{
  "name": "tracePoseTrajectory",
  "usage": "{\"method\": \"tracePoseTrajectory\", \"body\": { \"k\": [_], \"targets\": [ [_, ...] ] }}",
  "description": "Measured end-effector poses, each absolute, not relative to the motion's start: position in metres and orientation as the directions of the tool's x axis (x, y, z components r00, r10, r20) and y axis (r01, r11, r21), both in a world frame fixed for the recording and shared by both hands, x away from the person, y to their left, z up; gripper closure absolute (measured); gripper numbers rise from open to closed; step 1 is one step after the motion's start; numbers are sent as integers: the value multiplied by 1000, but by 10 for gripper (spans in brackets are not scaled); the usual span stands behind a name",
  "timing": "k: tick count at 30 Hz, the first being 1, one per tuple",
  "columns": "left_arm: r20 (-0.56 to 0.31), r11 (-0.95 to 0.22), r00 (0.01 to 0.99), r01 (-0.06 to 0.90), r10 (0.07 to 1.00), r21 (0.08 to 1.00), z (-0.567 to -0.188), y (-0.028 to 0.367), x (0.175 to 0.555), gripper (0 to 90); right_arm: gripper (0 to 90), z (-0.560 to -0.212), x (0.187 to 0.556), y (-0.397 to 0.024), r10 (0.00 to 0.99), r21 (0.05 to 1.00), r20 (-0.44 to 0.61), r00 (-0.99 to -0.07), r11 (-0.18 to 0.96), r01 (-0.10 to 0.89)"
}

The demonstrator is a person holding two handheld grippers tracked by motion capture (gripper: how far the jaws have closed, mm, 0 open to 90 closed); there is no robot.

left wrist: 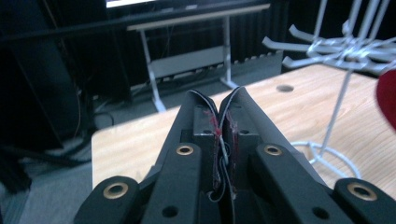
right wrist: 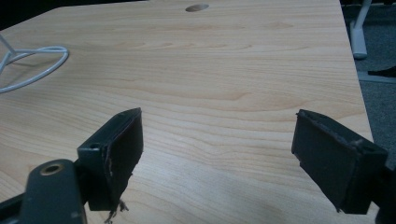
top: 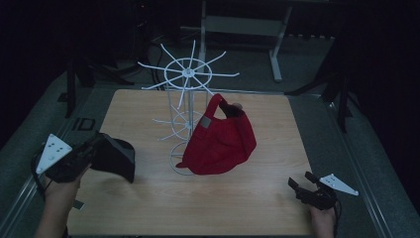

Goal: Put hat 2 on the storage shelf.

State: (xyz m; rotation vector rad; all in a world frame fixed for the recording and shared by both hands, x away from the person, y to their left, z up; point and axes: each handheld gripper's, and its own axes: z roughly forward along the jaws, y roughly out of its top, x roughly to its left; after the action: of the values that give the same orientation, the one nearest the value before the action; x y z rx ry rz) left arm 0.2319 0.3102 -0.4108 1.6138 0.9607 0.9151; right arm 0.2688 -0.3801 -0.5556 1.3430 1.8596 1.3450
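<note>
Black cap [top: 116,157]: held off the table [top: 148,208] at its left front, clear of the wood, crown hanging open toward the rack. Clamped at one edge by the left gripper [top: 95,148], jaws pressed together on a thin fold of fabric (a sliver of cloth and stitching visible between the pads in the left gripper view). Gripped at the edge most likely so that the rest of the cap stays free to be hooked over a prong.

Further in, at the table's middle: white wire rack [top: 188,74], upright, spokes fanning out at the top and a second ring of spokes lower down. Red cap [top: 223,141] already hung from one upper spoke by its back strap, drooping to the right of the pole and down toward the base ring [top: 173,163]. Bare spokes on the near and left side, well placed for a cap coming from the left.

Far right front: right gripper [top: 300,179], low over the wood, jaws wide apart with nothing between them, well apart from both caps. Parked there, by the look of it, to keep out of the way or to steady the rack if needed.
</note>
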Motion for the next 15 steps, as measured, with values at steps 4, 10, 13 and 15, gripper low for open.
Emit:
{"method": "tracePoseTrajectory", "body": {
  "k": [4, 10, 13, 15],
  "targets": [
    [118, -180, 448, 97, 886, 979, -389, 313, 219, 854, 164, -556, 269, -380, 901, 900, 157, -405, 38, 433],
    [144, -183, 513, 26, 846, 983, -365, 312, 207, 853, 164, -556, 269, -379, 899, 898, 153, -409, 46, 437],
    [156, -186, 521, 5, 839, 983, -353, 308, 209, 853, 164, -556, 269, -379, 899, 898, 153, -410, 47, 437],
    [161, -182, 529, -13, 833, 983, -343, 303, 213, 853, 164, -556, 269, -379, 899, 898, 151, -412, 49, 437]
  ]
}}
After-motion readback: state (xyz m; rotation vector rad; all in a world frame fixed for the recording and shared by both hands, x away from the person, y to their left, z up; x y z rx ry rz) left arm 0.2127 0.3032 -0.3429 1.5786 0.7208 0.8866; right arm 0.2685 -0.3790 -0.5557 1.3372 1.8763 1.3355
